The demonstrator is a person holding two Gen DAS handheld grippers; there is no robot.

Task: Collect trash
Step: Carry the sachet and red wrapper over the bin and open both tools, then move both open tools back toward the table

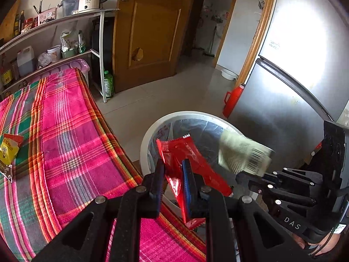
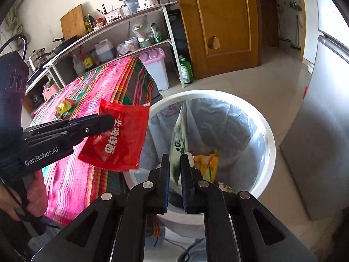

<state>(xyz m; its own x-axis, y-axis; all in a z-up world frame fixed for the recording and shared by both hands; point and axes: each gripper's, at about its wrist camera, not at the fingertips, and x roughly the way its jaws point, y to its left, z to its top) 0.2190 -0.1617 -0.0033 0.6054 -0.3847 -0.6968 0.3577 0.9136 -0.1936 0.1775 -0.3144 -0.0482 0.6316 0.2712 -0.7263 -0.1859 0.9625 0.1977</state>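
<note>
here, 2 wrappers (image 2: pixel 115 139), 1 bin (image 2: pixel 267 152), 2 hand-held grippers (image 1: pixel 174 170)

I hold a red wrapper (image 2: pixel 115 135), crumpled, white print on its face, at centre left of the right view, over the near rim of the white bin (image 2: pixel 269 144). A pale green wrapper (image 2: pixel 180 140), edge-on, hangs at centre over the lined bin, which already contains yellow wrappers (image 2: pixel 207 163).

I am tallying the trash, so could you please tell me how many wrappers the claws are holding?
2: a red wrapper in the left claw and a green-and-white wrapper in the right claw, both over the white bin.
</note>
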